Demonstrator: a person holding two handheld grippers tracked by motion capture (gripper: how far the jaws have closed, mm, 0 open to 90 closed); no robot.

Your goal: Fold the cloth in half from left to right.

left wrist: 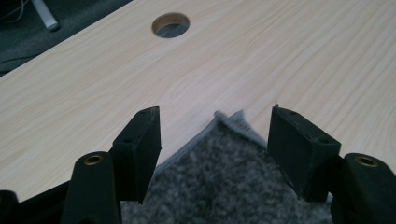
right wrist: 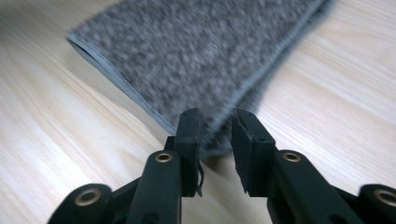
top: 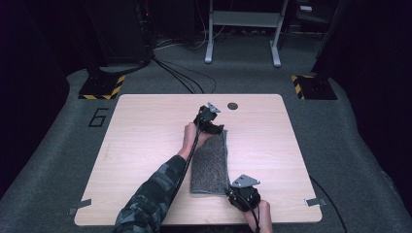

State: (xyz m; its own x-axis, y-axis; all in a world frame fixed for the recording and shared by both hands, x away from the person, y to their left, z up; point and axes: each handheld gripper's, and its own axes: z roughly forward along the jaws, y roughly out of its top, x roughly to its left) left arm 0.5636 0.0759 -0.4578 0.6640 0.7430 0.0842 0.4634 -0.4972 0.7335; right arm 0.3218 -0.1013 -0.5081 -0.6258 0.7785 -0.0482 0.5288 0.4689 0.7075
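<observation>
Towel (right wrist: pixel 196 56) blurred in right gripper view; near corner hidden behind claw (right wrist: pixel 215 135).

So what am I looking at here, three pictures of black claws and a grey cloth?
A person works at a wooden table with a hand-held two-jaw gripper in each hand. The high view looks down from above: the left gripper is at the far end of a folded grey towel, the right gripper at its near end. The other two pictures come from cameras riding on the grippers, looking along their black jaws. In the left gripper view the jaws stand apart on either side of a towel corner without pressing it. In the right gripper view the jaws are slightly apart over the near corner, and nothing is clamped. The towel lies flat.
</observation>
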